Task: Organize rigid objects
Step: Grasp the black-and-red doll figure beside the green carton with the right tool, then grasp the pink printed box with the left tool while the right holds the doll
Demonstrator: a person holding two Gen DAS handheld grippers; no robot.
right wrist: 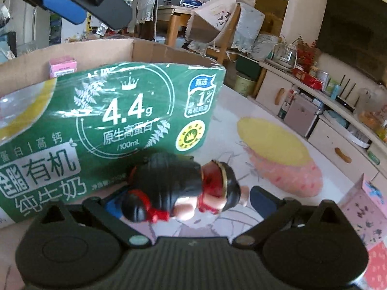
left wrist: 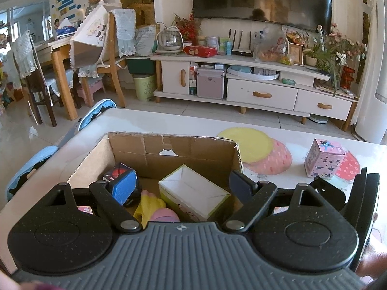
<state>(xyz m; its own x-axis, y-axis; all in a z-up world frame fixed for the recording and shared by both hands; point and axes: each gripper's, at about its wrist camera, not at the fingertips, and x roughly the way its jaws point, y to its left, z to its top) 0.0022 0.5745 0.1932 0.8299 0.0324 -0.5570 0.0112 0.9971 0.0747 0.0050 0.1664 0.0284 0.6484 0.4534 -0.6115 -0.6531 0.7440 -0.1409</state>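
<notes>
Here, lines:
Right gripper: jaws wide, doll between, unclamped.
Doll: on table, beside box.
Left gripper: jaws apart over box, empty.

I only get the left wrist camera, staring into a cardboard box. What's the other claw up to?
Observer: The right claw is open, and a little doll in black and red lies on its side between the fingers. The pads do not seem to press on it.
Operator: Is that doll inside the box?
Observer: No. It lies on the table, just outside the cardboard box, beside a wall printed green like a milk carton.
</notes>
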